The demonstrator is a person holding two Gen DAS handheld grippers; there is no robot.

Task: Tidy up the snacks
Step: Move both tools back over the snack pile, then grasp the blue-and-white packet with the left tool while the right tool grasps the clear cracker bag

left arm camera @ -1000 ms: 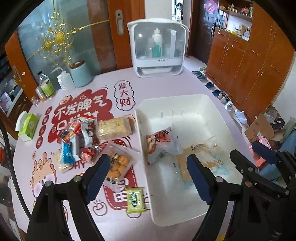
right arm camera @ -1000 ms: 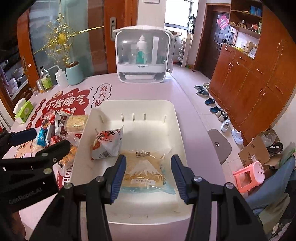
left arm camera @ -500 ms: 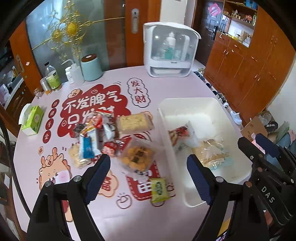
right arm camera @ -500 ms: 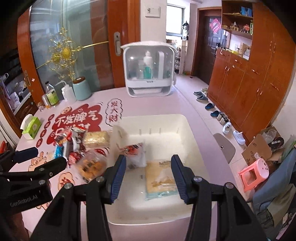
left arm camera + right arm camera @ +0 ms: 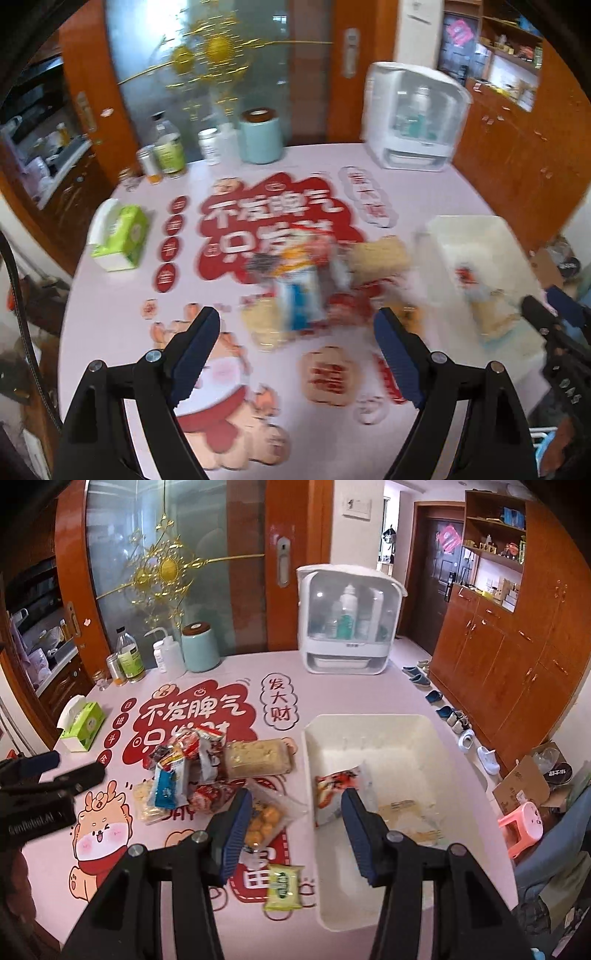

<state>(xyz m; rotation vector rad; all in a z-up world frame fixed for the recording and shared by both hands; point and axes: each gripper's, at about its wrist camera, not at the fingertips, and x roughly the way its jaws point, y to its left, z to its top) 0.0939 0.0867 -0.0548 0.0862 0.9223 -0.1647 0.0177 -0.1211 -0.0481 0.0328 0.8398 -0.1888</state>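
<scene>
A pile of wrapped snacks (image 5: 192, 771) lies on the pink table left of a white bin (image 5: 439, 738). The bin holds a red-and-white packet (image 5: 334, 788) and a flat clear bag (image 5: 410, 819). A bag of yellow balls (image 5: 266, 819) and a small green packet (image 5: 282, 886) lie near the bin's left wall. My right gripper (image 5: 295, 830) is open and empty, above the bin's left rim. My left gripper (image 5: 295, 354) is open and empty, above the table in front of the blurred pile (image 5: 299, 295); the bin (image 5: 476, 240) shows to its right.
A green tissue box (image 5: 83, 725) sits at the table's left. Bottles (image 5: 129, 661), a teal canister (image 5: 199, 648) and a white cabinet box (image 5: 347, 620) stand along the far edge. A pink stool (image 5: 521, 829) and cardboard box stand on the floor right.
Both grippers moved left and back from the bin. The left view now faces the snack pile and table centre, blurred by motion. Both stay open and empty.
</scene>
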